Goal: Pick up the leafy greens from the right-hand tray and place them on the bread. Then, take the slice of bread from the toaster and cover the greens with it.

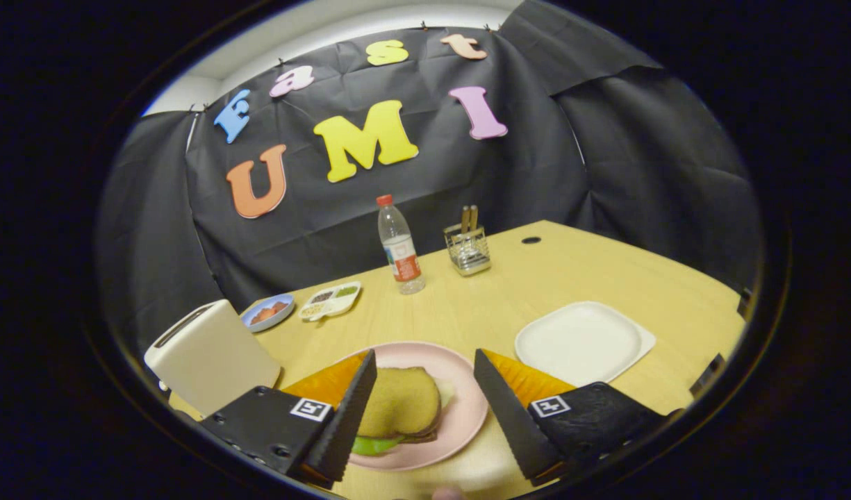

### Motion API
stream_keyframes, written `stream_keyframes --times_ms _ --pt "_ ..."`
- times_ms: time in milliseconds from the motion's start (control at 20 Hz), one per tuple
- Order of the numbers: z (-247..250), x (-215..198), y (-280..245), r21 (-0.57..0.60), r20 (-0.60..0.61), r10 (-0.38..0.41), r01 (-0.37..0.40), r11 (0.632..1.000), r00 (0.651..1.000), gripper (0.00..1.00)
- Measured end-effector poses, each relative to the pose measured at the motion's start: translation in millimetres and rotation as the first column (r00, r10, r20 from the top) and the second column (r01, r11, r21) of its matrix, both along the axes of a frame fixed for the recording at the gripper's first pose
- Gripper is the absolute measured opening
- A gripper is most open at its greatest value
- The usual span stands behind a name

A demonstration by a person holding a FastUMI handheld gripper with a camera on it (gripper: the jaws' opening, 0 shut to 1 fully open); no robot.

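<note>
While I hold the tongs (pixel 425 389) spread wide above the pale wooden bench (pixel 467 305), nothing sits in their grip. Between the two fingers I see the round pink plate (pixel 460 410), and on it the browned slice of bread (pixel 401 401) lies on top of the leafy greens (pixel 371 444) — a green edge peeks out beneath the slice, with a darker layer just above it. Left of my fingers stands the cream-white toaster (pixel 210 354), its slot dark. Right of the pink plate lies a white square tray (pixel 581 342), bare. Farther back I see a small blue dish (pixel 267 312) beside a white divided condiment tray (pixel 330 300), then a clear plastic bottle with a red cap (pixel 399 244) and a wire metal holder (pixel 467 248) with two sticks in it.
</note>
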State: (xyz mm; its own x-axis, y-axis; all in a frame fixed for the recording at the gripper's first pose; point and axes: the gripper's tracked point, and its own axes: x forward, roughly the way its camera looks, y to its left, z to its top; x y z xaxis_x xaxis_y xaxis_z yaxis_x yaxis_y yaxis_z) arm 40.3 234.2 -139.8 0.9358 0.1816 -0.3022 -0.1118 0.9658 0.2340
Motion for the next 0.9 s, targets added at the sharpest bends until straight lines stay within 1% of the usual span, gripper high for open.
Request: stream_keyframes --times_ms 100,250,350,550,750,900 --pt "23 -2 -16 -0.059 0.081 -0.01 0.015 0.998 0.997 0.96" --pt "61 -13 -42 -0.135 0.188 -0.004 0.03 0.99 0.982 0.96" --pt "90 -23 -61 -0.164 0.254 0.001 0.042 0.986 0.967 0.95" --pt "139 -47 -91 -0.154 0.334 0.003 0.052 0.987 0.943 0.95" --pt "164 -69 -123 -0.159 0.377 -0.016 0.081 0.984 0.926 0.96" --pt "173 -84 -136 -0.159 0.397 -0.024 0.094 0.983 0.918 0.96"
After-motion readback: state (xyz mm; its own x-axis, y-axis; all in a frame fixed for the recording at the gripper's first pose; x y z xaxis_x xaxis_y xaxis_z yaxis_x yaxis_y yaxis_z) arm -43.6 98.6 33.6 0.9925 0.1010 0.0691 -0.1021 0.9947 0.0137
